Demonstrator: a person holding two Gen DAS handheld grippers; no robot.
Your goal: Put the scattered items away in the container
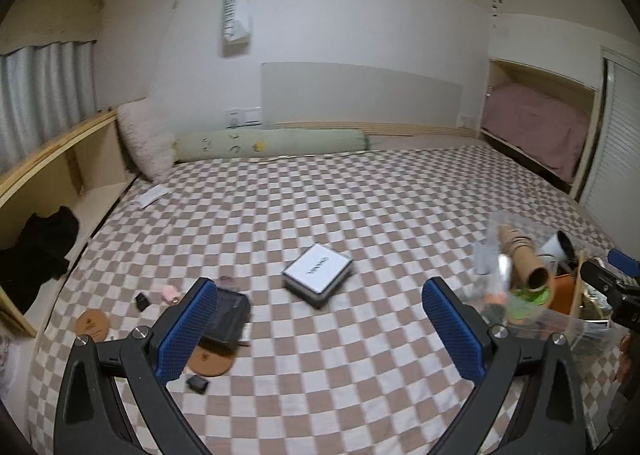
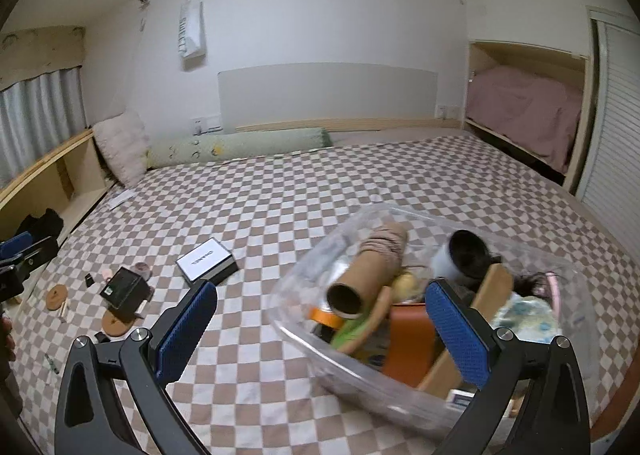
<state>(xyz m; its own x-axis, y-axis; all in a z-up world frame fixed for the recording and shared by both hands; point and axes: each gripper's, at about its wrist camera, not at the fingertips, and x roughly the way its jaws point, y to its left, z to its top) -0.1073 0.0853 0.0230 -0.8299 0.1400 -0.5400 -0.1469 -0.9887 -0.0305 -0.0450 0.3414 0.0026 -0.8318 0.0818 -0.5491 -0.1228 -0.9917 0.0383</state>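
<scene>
Left wrist view shows my left gripper with jaws wide apart, holding nothing, above the checked bed. A white box lies just ahead; a black box, two brown discs and small bits sit scattered to the left. My right gripper also has jaws apart — its right finger hangs over the clear container, which holds a cardboard tube, an orange box and a white cup.
</scene>
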